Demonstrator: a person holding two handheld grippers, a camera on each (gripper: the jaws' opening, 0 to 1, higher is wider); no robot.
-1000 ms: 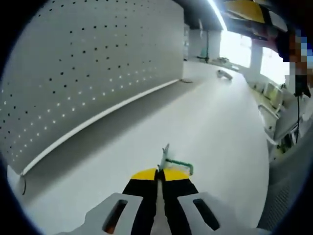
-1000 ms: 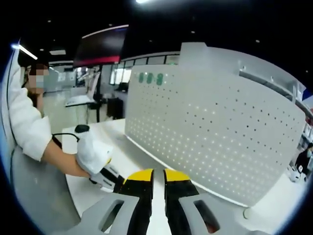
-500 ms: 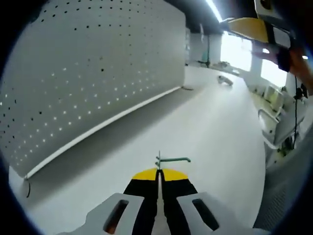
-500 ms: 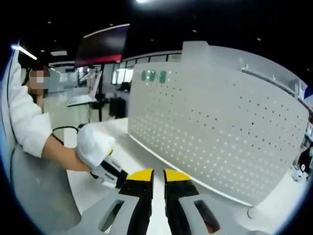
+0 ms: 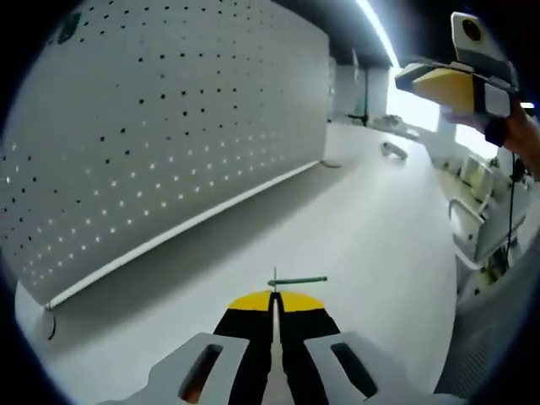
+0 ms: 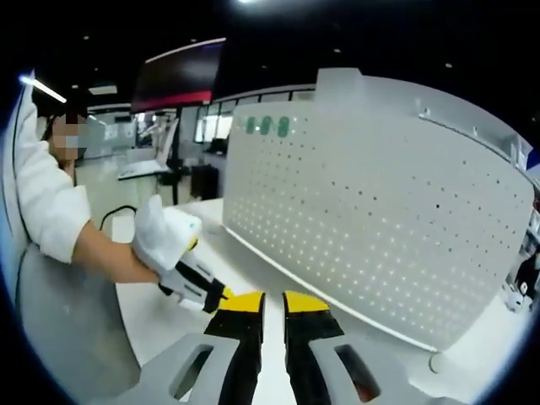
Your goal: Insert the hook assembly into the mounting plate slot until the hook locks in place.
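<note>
My left gripper [image 5: 274,297] is shut on a thin metal hook [image 5: 297,280] with a green-coated arm, which pokes out level to the right just past the yellow tips. The white perforated mounting plate [image 5: 169,126] stands upright on the table to its left, a gap away. In the right gripper view the same plate [image 6: 380,202] spreads across the middle and right. The left gripper [image 6: 218,294], held in a white-gloved hand [image 6: 164,240], sits low and left of it. My right gripper [image 6: 273,297] has a narrow gap between its jaws with nothing in it, and appears as right gripper [image 5: 456,84] up high.
The white table [image 5: 371,219] runs away from the plate's foot to a far edge with a small grey object [image 5: 393,149]. A person's sleeve [image 6: 42,202] and arm are at left. Three green marks [image 6: 266,126] sit at the plate's upper corner. Chairs and desks stand beyond the right edge.
The hook has turned from tilted to level in my left gripper. The left view has swung toward the plate, and the right gripper has come in at upper right. The gloved hand has risen.
</note>
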